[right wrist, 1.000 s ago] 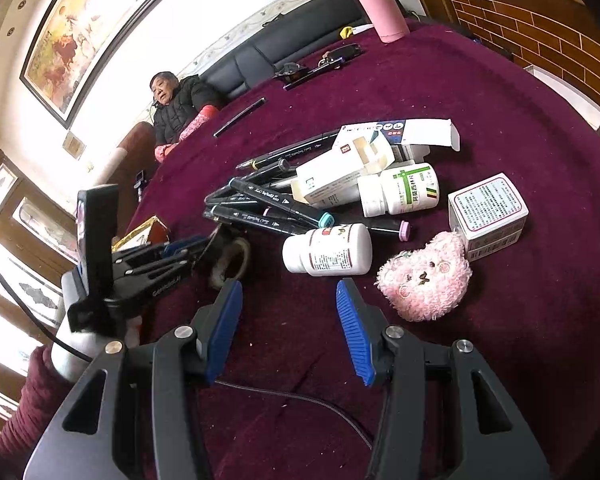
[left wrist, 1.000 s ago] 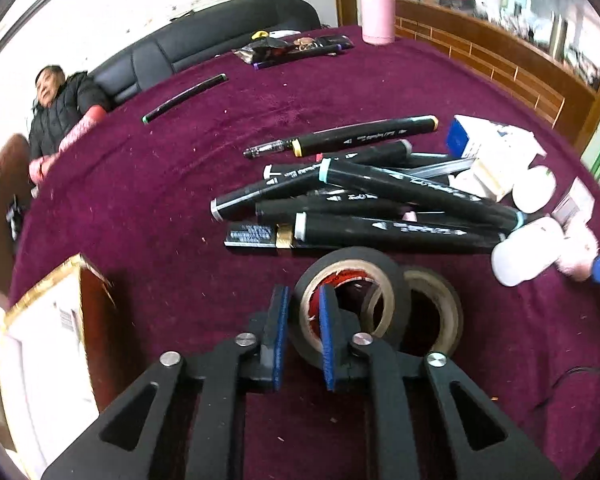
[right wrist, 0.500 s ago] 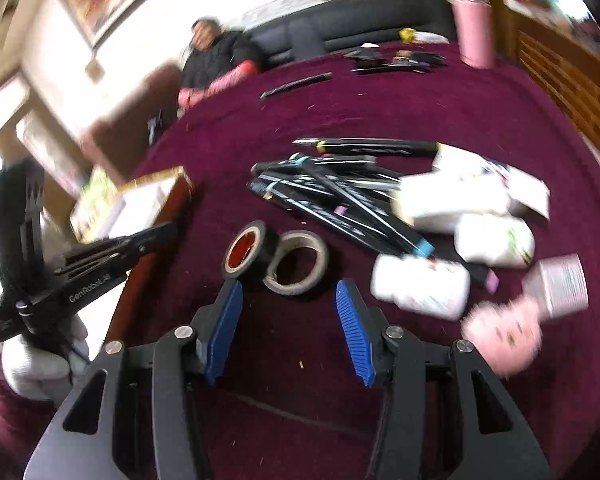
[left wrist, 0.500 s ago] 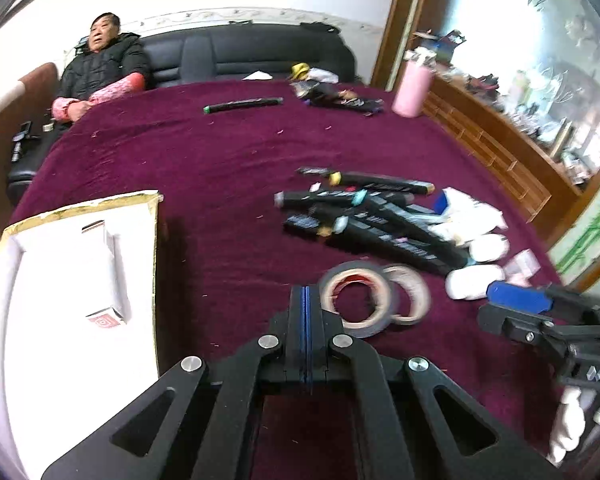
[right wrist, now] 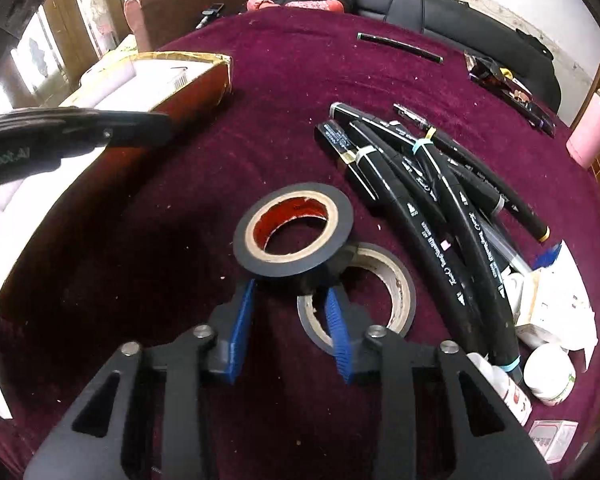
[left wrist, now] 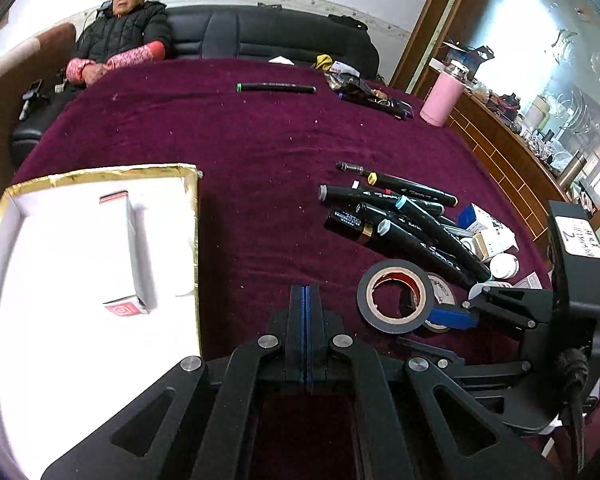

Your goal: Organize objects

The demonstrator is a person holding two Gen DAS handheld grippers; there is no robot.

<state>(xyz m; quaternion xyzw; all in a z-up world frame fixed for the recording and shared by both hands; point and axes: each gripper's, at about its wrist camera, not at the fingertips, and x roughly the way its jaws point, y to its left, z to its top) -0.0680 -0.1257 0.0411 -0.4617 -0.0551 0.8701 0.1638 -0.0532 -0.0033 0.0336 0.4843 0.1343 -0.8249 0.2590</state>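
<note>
Black tape roll (right wrist: 294, 229) tilted on the maroon cloth (right wrist: 180, 220), leaning on a second tape roll (right wrist: 364, 292) just behind. Right gripper (right wrist: 290, 312) at its near edge, jaws partly open, either side of the rim, not yet clamped. Left gripper (left wrist: 306, 320) pressed fully closed, empty, hovering between tape and white box (left wrist: 80, 260). Likely to slip: curved rim could squirt out on closing, or drag the lower roll along. Marker pile (right wrist: 440, 200) near enough to get nudged
</note>
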